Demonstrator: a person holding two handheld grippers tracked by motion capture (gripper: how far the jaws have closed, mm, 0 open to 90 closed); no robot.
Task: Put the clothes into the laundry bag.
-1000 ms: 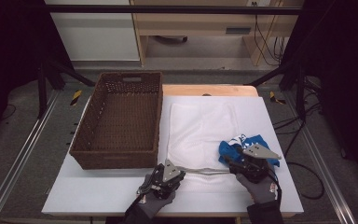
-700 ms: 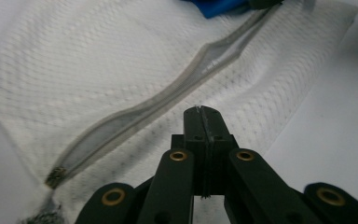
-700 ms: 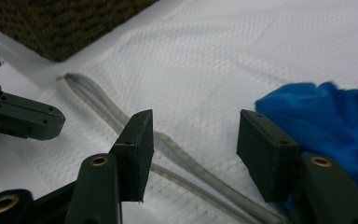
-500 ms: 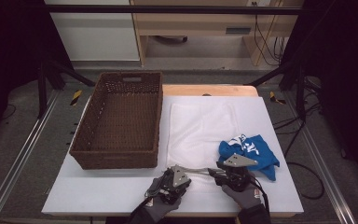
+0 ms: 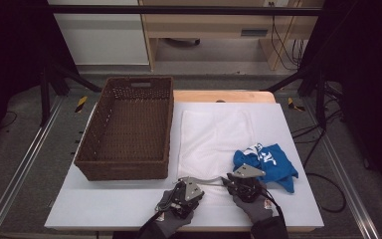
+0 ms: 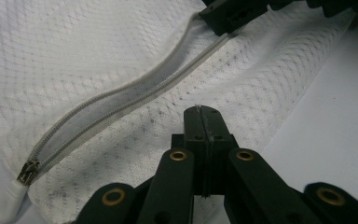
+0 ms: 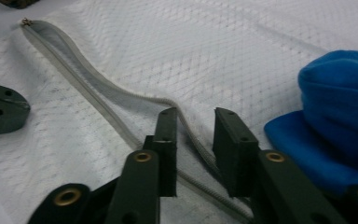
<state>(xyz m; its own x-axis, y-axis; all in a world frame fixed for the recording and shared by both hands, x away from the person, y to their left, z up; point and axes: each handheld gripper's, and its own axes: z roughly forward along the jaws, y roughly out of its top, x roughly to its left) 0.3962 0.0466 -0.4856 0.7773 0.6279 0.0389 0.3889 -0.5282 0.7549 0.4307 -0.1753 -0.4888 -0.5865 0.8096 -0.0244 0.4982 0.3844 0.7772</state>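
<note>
A white mesh laundry bag (image 5: 214,134) lies flat in the middle of the table, its zipper (image 6: 135,86) open along the near edge. The slider (image 6: 28,170) sits at the zipper's left end. My left gripper (image 6: 204,116) (image 5: 183,181) is shut on the bag's mesh just below the zipper. My right gripper (image 7: 196,116) (image 5: 229,180) is open, its jaws straddling the raised upper zipper lip (image 7: 135,95). A crumpled blue garment (image 5: 271,159) (image 7: 335,107) rests on the bag's right corner, just right of the right gripper.
A brown wicker basket (image 5: 124,164), with nothing in it, stands left of the bag. The white tabletop (image 5: 104,204) has bare room at the front left. Cables (image 5: 323,174) hang off the right side.
My right gripper has left the blue garment and moved left to the bag's zipper opening. My left gripper has shifted slightly right along the bag's near edge.
</note>
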